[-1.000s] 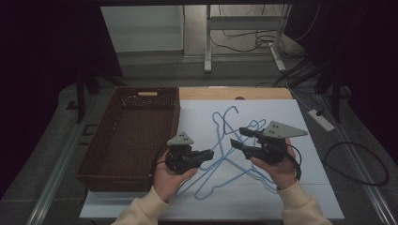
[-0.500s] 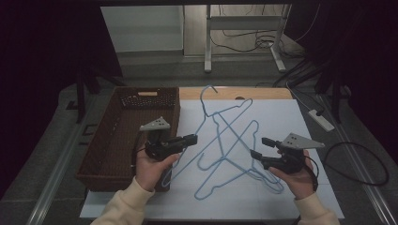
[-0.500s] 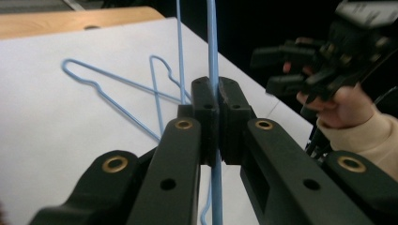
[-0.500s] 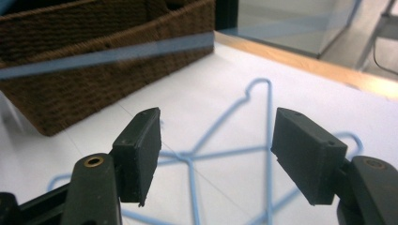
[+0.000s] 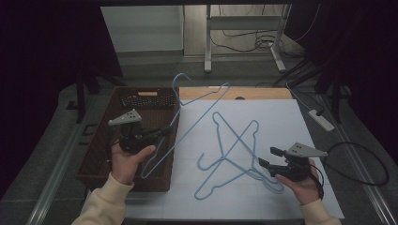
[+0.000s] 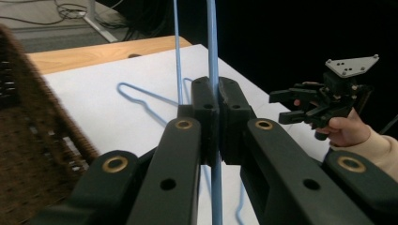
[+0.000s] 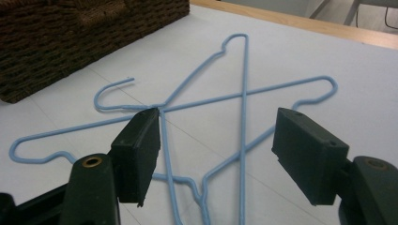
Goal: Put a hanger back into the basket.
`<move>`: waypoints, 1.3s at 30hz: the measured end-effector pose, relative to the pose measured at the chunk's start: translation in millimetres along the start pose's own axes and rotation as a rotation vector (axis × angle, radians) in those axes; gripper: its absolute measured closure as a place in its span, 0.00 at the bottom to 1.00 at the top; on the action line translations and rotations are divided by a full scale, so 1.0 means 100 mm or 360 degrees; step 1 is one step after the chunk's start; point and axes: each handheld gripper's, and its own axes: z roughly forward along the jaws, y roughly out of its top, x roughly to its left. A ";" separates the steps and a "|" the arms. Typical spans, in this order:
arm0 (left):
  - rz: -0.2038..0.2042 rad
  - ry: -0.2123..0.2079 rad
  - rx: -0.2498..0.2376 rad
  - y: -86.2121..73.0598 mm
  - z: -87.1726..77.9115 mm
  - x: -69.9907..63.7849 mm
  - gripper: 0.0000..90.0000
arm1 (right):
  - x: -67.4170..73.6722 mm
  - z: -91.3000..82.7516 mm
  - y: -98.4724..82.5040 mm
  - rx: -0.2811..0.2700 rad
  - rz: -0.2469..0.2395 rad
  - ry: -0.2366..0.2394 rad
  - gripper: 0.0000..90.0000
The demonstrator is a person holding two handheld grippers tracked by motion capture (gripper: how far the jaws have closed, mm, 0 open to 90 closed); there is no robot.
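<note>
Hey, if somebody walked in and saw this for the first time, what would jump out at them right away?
First, the blue wire hanger held in the air over the edge of the brown wicker basket, its wire clamped in the left gripper. Next, two more blue hangers lying crossed on the white sheet in the middle of the table. The right gripper hovers at their right end, fingers open with nothing between them.

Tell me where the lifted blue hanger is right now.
In the high view, the lifted hanger is left of centre, clamped in the left gripper, slanting over the wicker basket's right edge.
</note>
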 end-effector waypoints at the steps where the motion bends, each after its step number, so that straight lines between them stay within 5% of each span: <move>1: 0.0005 0.0010 -0.0001 0.00 -0.03 0.02 0.97 | -0.01 0.00 -0.01 0.0003 0.0002 -0.0005 0.37; 25: 0.0028 0.0265 -0.0002 -0.06 -0.62 0.59 0.97 | -0.11 -0.02 -0.11 0.0043 0.0047 -0.0056 0.36; 39: 0.0026 0.0359 0.0108 -0.18 -0.80 0.93 0.97 | -0.11 0.01 -0.12 0.0063 0.0038 -0.0057 0.36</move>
